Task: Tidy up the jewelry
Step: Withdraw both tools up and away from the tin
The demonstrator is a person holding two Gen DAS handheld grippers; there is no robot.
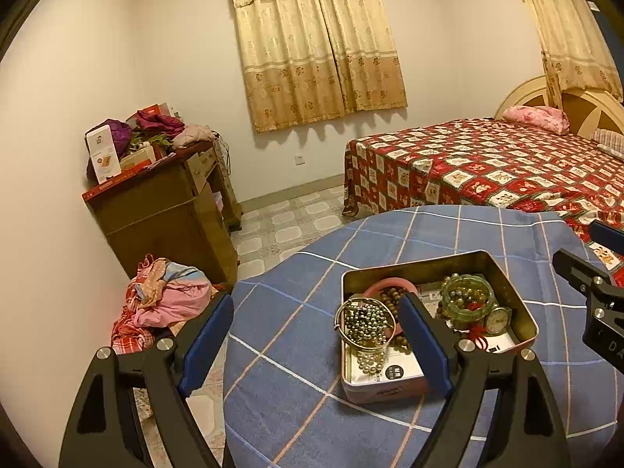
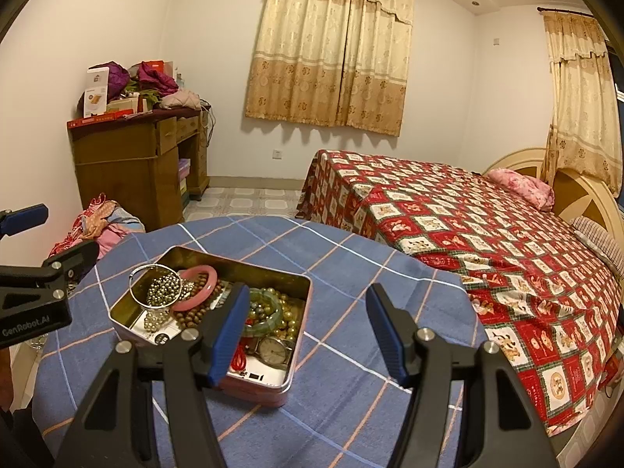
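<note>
Left wrist view first: the left gripper (image 1: 316, 335) sits low over the blue checked tablecloth (image 1: 296, 409), its blue-padded jaws spread wide and nothing between them but cloth and the near left corner of the tin (image 1: 518, 308). The right-hand pad overlaps the tin in the picture; whether it touches I cannot tell. That open metal tin sits on the cloth and holds the jewelry: a silver wire bangle (image 1: 364, 325) propped over a heap of metallic beads (image 1: 366, 323), a pink bangle (image 1: 386, 286) behind it, brown wooden beads (image 1: 390, 296), a green glass bangle (image 1: 466, 300) ringing more beads, a small watch (image 1: 497, 319) and a red cord (image 1: 477, 333). Over to the right wrist view: the right gripper (image 2: 308, 327) has its jaws apart at a middling width, empty, the left pad in front of the tin's (image 2: 300, 300) middle, the right pad over bare cloth. The left gripper shows at this frame's left edge. Farther back, a pile of pink clothes (image 2: 103, 226) on the tiled floor, a wooden desk (image 2: 128, 171) stacked with boxes and purple fabric, a bed (image 2: 468, 234) under a red patterned cover with a pink pillow (image 2: 520, 187), and cream curtains (image 2: 335, 58) drawn at the far wall.
</note>
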